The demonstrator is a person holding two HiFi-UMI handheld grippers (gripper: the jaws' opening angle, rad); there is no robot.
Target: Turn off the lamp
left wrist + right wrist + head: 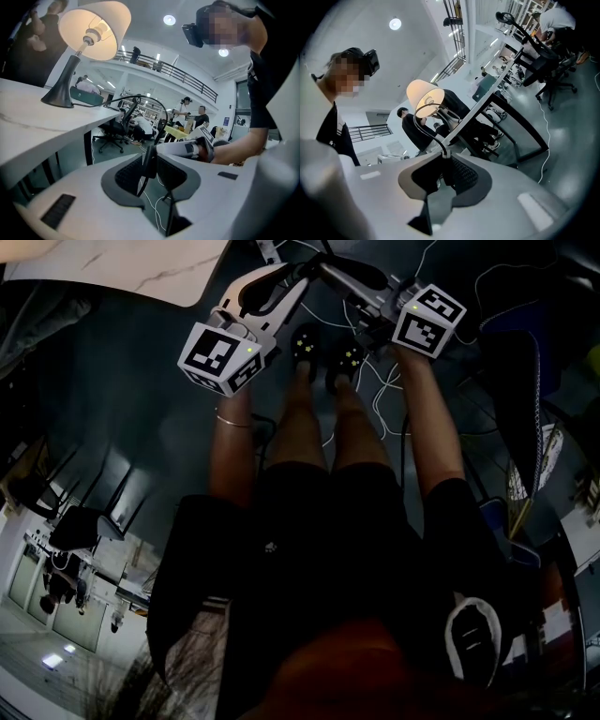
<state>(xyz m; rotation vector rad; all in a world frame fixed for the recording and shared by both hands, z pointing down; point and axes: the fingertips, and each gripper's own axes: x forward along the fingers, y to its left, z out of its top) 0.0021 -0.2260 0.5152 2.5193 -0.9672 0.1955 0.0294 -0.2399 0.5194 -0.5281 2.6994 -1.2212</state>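
Two bounds shape the open room: the white marble-look tabletop (pixel 28 131), whose front edge slants up from lower left, and bare grey floor (pixel 108 150) beyond. At upper left stands the lit cream-shaded lamp (pixel 75 63) on its dark cone base. The right gripper (pixel 440 173) has its jaws pinched on the thin black cord (pixel 164 117). The left gripper (pixel 150 176) has its jaws apart around the black inline switch (pixel 149 161).
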